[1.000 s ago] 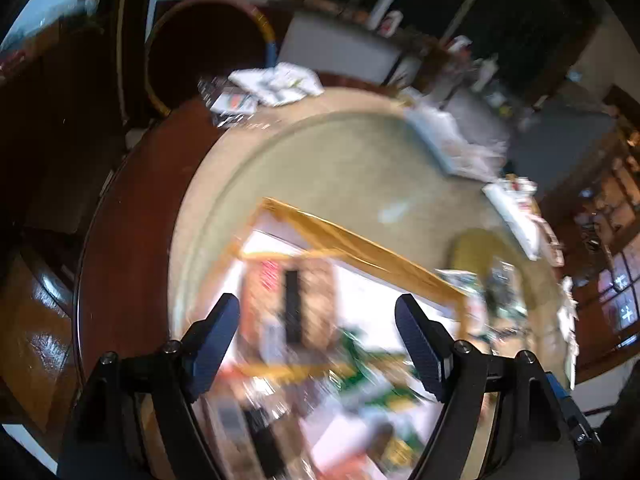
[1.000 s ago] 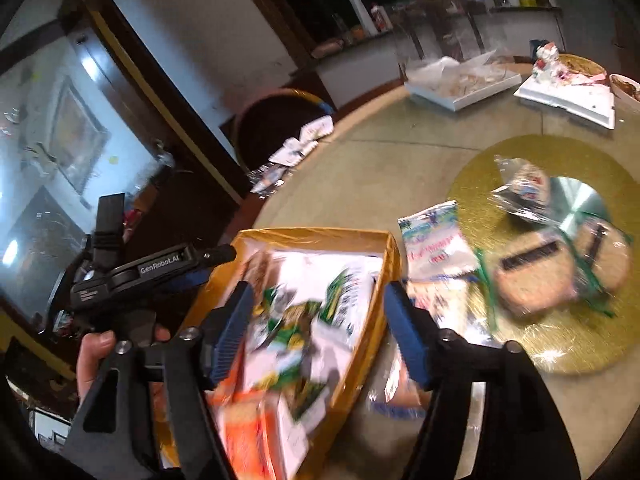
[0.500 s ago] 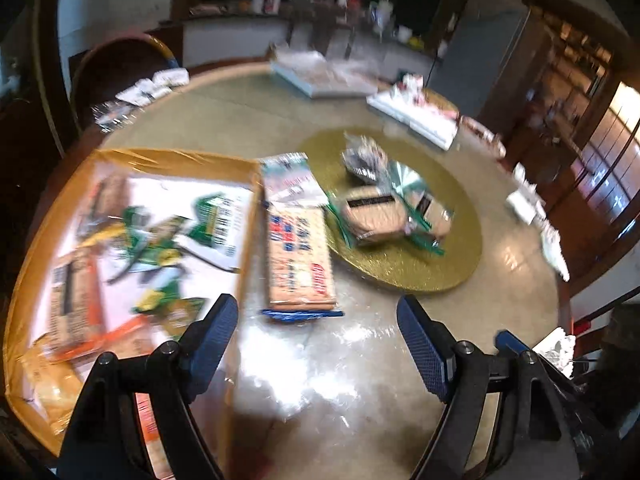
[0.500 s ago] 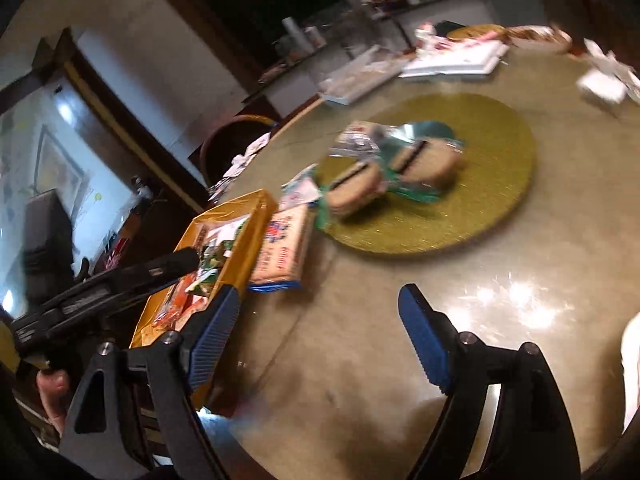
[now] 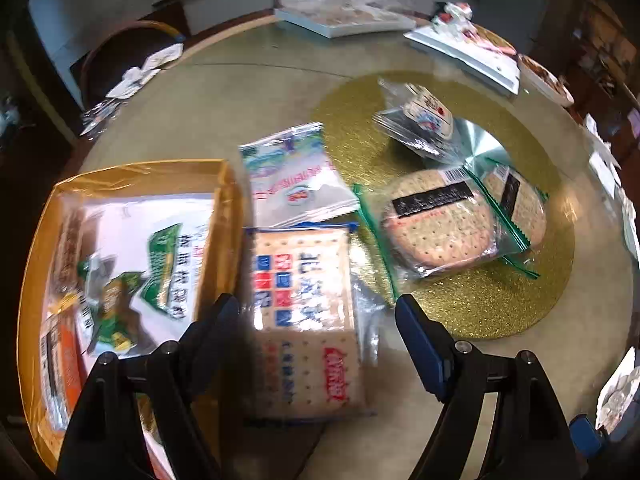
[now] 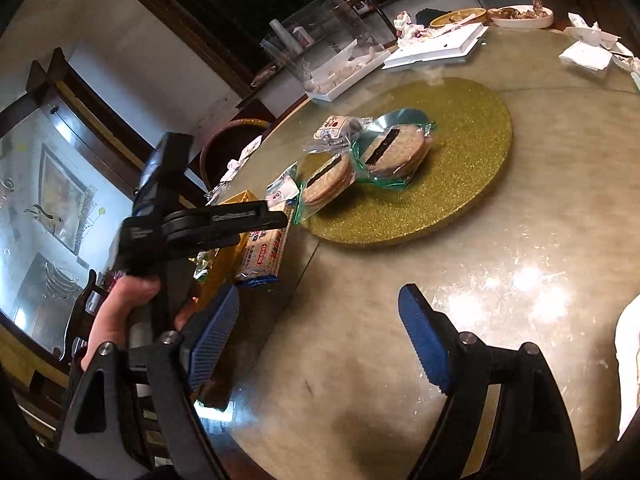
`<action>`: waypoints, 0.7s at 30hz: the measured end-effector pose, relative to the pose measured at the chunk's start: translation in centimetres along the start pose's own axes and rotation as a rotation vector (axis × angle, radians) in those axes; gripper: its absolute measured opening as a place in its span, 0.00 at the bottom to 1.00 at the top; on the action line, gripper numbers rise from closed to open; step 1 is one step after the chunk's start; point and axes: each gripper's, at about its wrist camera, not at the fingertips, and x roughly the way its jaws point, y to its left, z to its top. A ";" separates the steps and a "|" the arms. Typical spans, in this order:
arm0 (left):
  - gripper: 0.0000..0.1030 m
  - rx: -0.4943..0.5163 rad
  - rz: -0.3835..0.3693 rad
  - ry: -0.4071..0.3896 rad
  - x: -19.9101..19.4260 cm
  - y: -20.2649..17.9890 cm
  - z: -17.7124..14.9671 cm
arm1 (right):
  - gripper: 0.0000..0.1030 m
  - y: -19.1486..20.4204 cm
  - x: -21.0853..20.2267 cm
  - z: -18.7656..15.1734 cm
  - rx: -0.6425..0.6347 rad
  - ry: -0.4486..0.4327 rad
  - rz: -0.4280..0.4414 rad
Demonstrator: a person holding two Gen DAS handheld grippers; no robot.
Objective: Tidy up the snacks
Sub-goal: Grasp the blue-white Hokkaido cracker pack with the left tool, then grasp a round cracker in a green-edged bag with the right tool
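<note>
My left gripper is spread wide over the cracker pack, pads clear of it, nothing grasped. That pack lies on the table just right of the orange box, with a white packet at its far end. Two round cracker bags sit on the gold mat. My right gripper is released over bare table, empty.

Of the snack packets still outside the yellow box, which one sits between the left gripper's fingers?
The rectangular cracker packet with red and blue squares, lying beside the yellow box. The round biscuit packs lie farther off on the gold mat.
</note>
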 end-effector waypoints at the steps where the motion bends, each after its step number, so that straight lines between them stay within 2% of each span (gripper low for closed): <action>1: 0.78 0.002 0.010 0.008 0.3 -0.1 0.2 | 0.80 0.0 0.0 0.0 0.001 0.002 0.001; 5: 0.70 0.007 0.039 0.039 1.2 -0.1 -0.1 | 0.80 0.0 0.1 -0.1 0.002 0.006 0.006; 7: 0.54 0.021 0.050 0.019 0.8 -0.2 -0.5 | 0.80 0.1 0.0 -0.1 -0.001 0.006 0.004; 10: 0.53 0.043 0.032 0.024 0.0 -0.3 -1.8 | 0.80 0.0 -0.1 0.0 0.000 0.004 -0.002; 16: 0.53 0.013 -0.025 0.000 -2.3 -0.2 -6.6 | 0.80 0.1 0.1 0.0 -0.005 0.017 -0.021; 19: 0.53 0.034 -0.033 -0.026 -3.1 -0.5 -8.7 | 0.80 0.2 0.4 0.1 -0.008 0.029 -0.037; 21: 0.53 0.006 -0.088 -0.045 -4.0 -0.1 -9.9 | 0.80 0.5 0.7 0.3 -0.018 0.046 -0.040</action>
